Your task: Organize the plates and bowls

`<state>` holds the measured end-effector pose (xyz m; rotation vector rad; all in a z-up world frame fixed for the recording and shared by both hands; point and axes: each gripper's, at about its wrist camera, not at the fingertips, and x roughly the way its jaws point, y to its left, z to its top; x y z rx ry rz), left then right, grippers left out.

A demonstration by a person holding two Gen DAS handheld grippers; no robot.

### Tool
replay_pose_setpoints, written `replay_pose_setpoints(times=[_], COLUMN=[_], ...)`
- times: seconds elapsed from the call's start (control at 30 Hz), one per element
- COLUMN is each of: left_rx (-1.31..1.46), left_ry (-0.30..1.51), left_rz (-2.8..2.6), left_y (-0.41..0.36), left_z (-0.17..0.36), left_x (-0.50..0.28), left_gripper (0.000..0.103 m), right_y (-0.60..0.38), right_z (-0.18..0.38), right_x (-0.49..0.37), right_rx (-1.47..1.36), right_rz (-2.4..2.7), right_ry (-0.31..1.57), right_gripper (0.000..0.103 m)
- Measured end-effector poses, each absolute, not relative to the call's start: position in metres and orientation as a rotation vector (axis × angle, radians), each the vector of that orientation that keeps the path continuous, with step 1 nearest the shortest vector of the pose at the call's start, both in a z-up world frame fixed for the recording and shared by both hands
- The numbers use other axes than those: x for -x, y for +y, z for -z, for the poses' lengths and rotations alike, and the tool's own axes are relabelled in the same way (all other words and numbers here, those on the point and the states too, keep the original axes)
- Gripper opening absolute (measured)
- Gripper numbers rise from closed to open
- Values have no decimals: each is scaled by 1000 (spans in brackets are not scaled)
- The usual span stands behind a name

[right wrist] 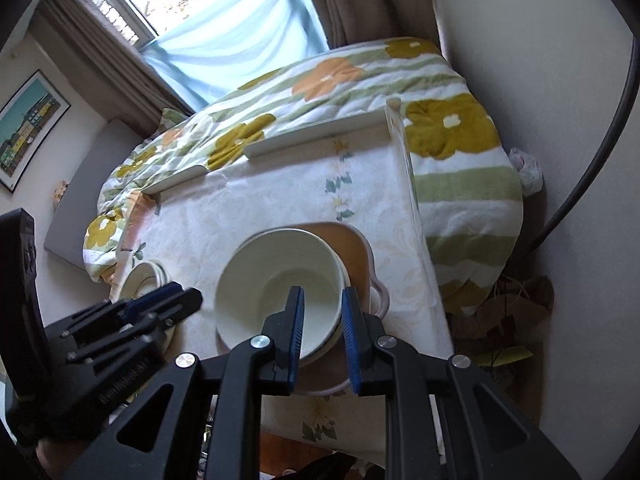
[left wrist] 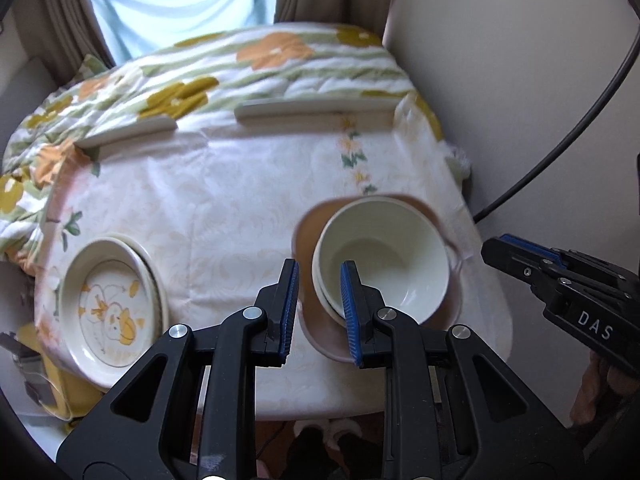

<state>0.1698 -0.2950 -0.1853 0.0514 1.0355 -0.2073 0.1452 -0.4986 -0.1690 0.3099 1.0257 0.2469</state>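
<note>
Two stacked white bowls (left wrist: 384, 256) sit on a brown tray (left wrist: 316, 312) at the table's right; they also show in the right wrist view (right wrist: 276, 276). My left gripper (left wrist: 319, 300) is open, its jaws straddling the bowls' near-left rim above it. My right gripper (right wrist: 323, 320) is open, its jaws straddling the bowls' near-right rim. A stack of shallow plates with a yellow duck picture (left wrist: 108, 308) sits at the table's left, also seen small in the right wrist view (right wrist: 140, 276).
The table has a pale floral cloth (left wrist: 224, 208). A flowered blanket (left wrist: 200, 76) lies behind it, with white raised rails (left wrist: 316, 108) at the table's back. A wall is close on the right. A black cable (left wrist: 568, 128) hangs by the wall.
</note>
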Motion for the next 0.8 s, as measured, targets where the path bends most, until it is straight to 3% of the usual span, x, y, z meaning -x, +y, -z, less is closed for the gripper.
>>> replay_pose_setpoints(times=[0.03,0.07,0.1,0.13,0.17,0.2,0.23,0.3,0.7,0.8], left_rx=[-52,-54,-60,-66,-72,-74,-76,-93,-203,-263], left_ry=[1015,996,982,967,944,922,927,981,1254,1308], left_rz=[206,204,197,178,150,135,134,131,237,285], left_y=[-293,-290,-289,-286,-284,-281,-279,-273,-271,-280], left_z=[178,170,165,160,157,154,154,163,236,253], left_x=[-166,-162,-159,-157,-154,-151,-150,-151,-176,-187], left_gripper=[22,38,73,92,102,103,103,103,102,102], right_y=[-501,-502,-503,-504,-505,-506,-506,-506,-503,-496], right_z=[163,157,152,148,144,143,141,142,199,212], right_x=[-143,-140,-137,-134,-131,-128,-124,-120,-129,-141], right_rx=[-292,-267,-245,-229,-212,-196,-169,-125,-32,-6], right_rz=[-256,-261,-267,-277,-296,-306,-308,-307,-242,-235], right_ry=[1025,1024,1021,1013,1001,992,984,989,1207,1262], right_gripper=[17,17,17,17,18,29,59,88,88,79])
